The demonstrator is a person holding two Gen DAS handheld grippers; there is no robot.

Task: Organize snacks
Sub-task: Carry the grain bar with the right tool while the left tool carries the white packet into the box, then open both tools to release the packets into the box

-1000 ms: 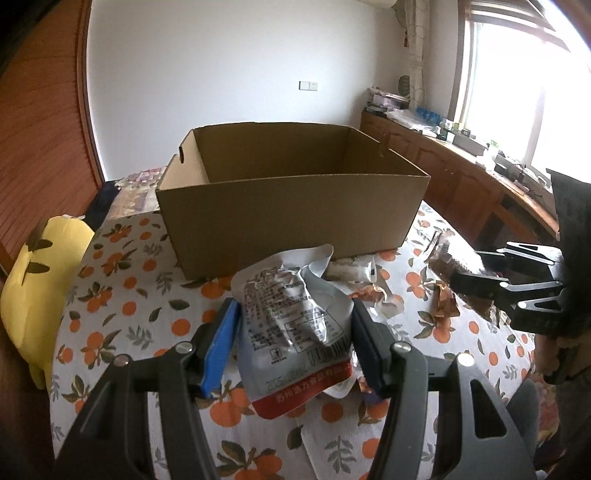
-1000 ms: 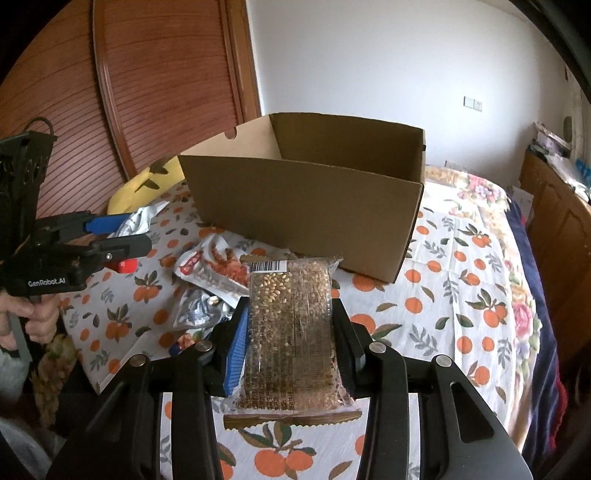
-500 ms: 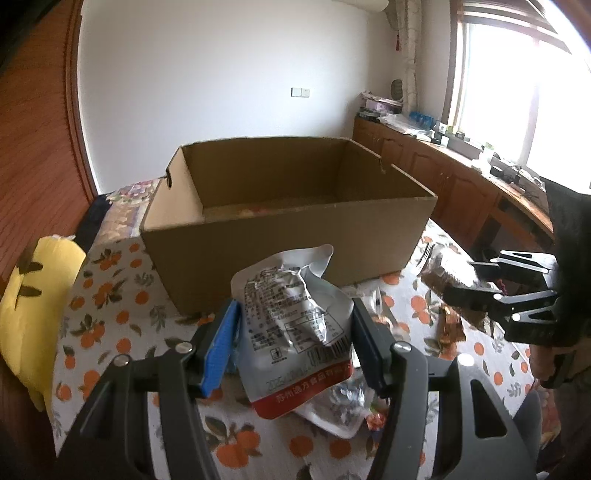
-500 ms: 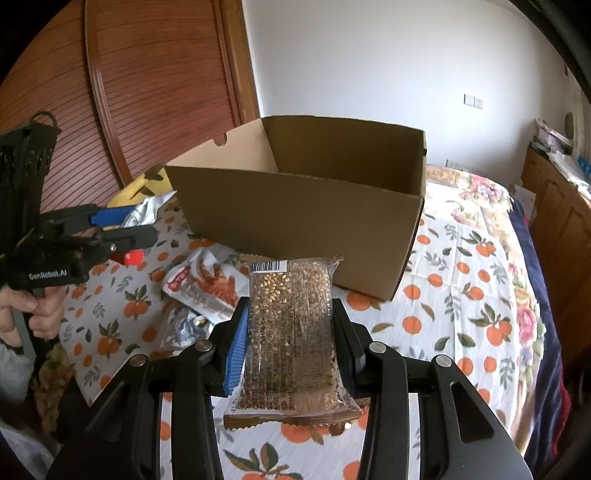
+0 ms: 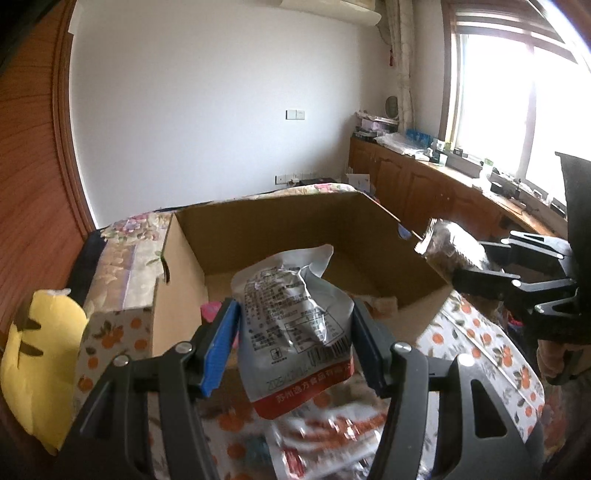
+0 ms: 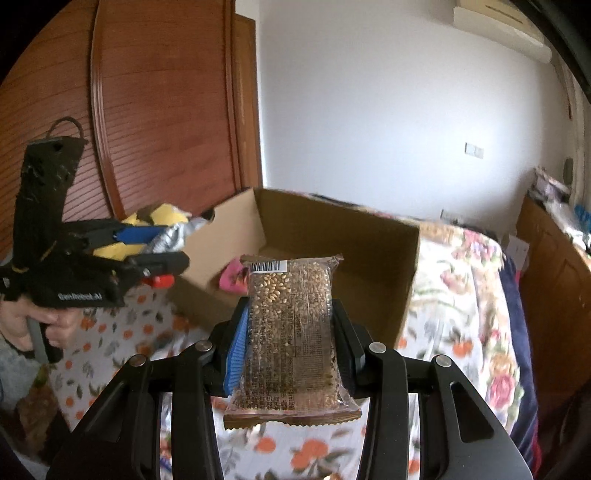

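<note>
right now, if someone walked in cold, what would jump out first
Two packets held in the air: the left gripper clamps a crumpled silver snack bag, the right gripper a clear grain bar. Just beyond both sits the big open cardboard box, on an orange-print tablecloth.

I am standing in a lived-in room of a home. A flowered bedspread point(image 6: 476, 258) is lying beyond my orange-print tablecloth point(image 5: 480, 332), wooden cabinets point(image 5: 417, 184) under the bright window point(image 5: 517, 92) are carrying household clutter, a ribbed wooden door point(image 6: 166, 110) is filling one wall, and an air conditioner point(image 5: 332, 11) is hanging high.
</note>
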